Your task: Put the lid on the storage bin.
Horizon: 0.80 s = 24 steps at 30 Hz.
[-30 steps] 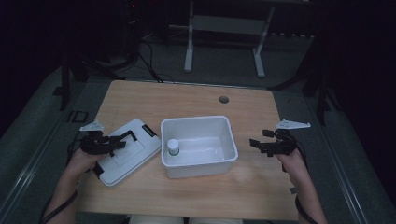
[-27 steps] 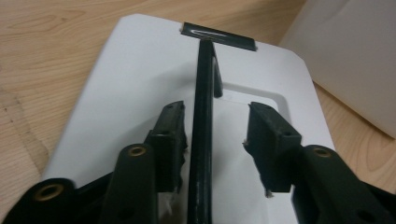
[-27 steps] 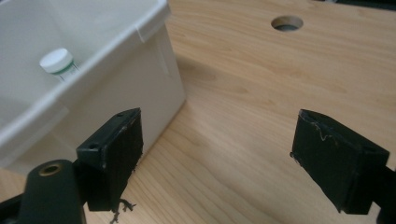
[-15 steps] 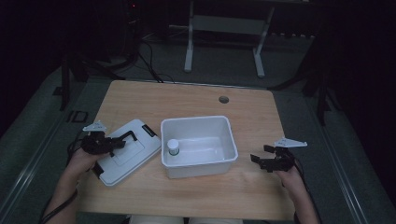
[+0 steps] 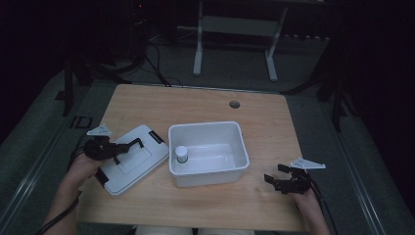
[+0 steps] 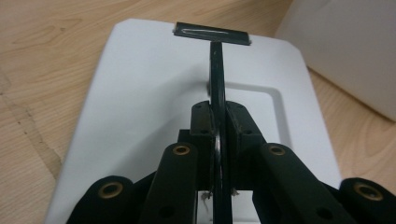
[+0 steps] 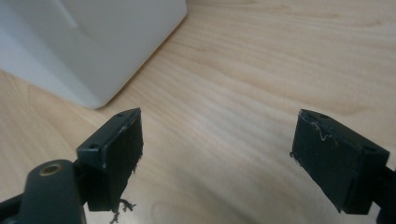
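Dim floor and stand legs surround a pale wooden table (image 5: 195, 105) where the work looks barely begun. At its middle sits a white bin (image 5: 208, 152), uncovered, with one small white-capped bottle (image 5: 181, 154) upright in its left end — nothing else inside. Just left of it the white lid (image 5: 129, 159) lies flat on the wood, not yet lifted; covering the bin is my guess at what remains. The left gripper (image 6: 219, 126) is clamped tight on the lid's thin black handle (image 6: 215, 65). The right gripper (image 7: 217, 154) hovers by the bin's near right corner — jaws spread wide, holding nothing.
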Each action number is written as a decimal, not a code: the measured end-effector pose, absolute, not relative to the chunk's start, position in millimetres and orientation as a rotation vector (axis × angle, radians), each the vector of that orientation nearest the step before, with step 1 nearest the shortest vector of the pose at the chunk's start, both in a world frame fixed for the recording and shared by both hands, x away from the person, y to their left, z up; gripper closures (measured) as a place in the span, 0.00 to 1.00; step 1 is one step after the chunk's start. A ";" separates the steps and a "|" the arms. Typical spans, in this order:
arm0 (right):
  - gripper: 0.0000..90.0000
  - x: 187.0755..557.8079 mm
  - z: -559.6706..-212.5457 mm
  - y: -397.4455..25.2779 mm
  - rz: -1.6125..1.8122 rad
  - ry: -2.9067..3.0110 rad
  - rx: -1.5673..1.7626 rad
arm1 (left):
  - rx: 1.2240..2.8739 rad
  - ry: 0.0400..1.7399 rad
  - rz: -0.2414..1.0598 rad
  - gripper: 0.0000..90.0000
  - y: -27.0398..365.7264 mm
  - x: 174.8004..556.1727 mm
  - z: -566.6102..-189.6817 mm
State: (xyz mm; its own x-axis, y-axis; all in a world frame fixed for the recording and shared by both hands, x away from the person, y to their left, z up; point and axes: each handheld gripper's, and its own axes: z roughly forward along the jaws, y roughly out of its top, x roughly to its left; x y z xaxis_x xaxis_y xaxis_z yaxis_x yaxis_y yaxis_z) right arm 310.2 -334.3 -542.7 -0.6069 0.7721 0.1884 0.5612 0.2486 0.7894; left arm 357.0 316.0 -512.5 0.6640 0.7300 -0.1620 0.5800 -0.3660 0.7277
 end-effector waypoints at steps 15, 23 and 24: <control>0.18 290.6 -553.2 -344.5 1.286 2.276 1.277 | 2.087 0.998 0.304 0.93 321.3 354.2 -487.5; 0.18 290.5 -554.8 -345.0 1.299 2.275 1.277 | 2.057 0.988 0.372 0.93 335.7 344.7 -449.8; 0.18 290.4 -554.8 -345.1 1.300 2.274 1.280 | 2.050 0.988 0.381 0.93 337.1 343.4 -445.4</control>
